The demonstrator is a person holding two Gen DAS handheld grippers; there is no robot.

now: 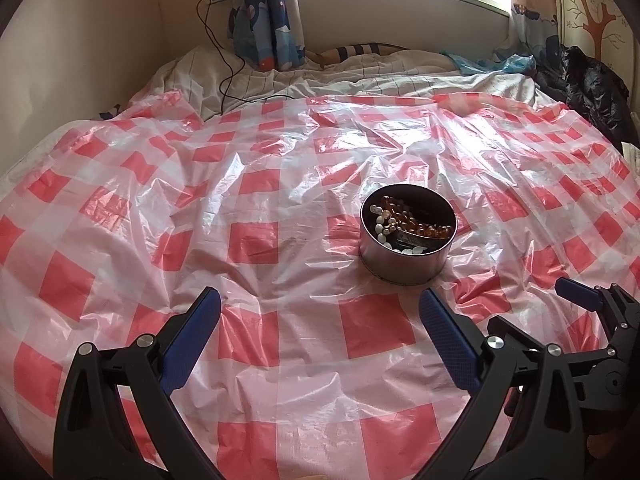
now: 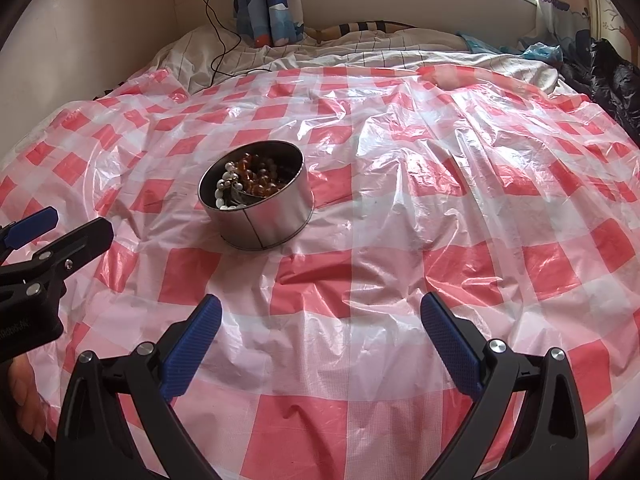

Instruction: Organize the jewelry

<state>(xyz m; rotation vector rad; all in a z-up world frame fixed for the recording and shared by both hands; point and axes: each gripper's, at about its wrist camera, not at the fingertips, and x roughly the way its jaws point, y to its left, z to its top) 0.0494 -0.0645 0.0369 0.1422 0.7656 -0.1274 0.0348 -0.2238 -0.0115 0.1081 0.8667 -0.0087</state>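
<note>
Left wrist view: tin (image 1: 404, 256) sits upright on the checked sheet (image 1: 280, 184), just ahead and a bit right of the left gripper (image 1: 320, 312).
Right wrist view: same tin (image 2: 260, 216), here ahead and to the left of the right gripper (image 2: 322, 314).
Tin: round, shiny metal, no lid on it, standing flat on the sheet.
Inside the tin: amber beads (image 1: 416, 220) piled toward the back, white beads (image 1: 382, 228) strung along the left and front of the inside. Something dark is under them, can't make out what.
Left gripper: jaws wide open, nothing between them, hovering short of the tin and not touching it. From the right wrist view it pokes in at the left edge (image 2: 44, 228), left of the tin.
Right gripper: jaws spread wide too, empty, tin well off to its left. In the left wrist view you only get part of it (image 1: 592, 320), right of the tin and nearer the camera.
Hand: a bit of the person's hand (image 2: 24, 396) shows under the left gripper, nearer than the tin.
Sheet: crinkly red and white plastic, covers the bed (image 1: 360, 76) all around the tin.
Behind the tin: curtain (image 1: 264, 20), cable (image 1: 220, 52), dark jacket (image 1: 588, 92) far right.
</note>
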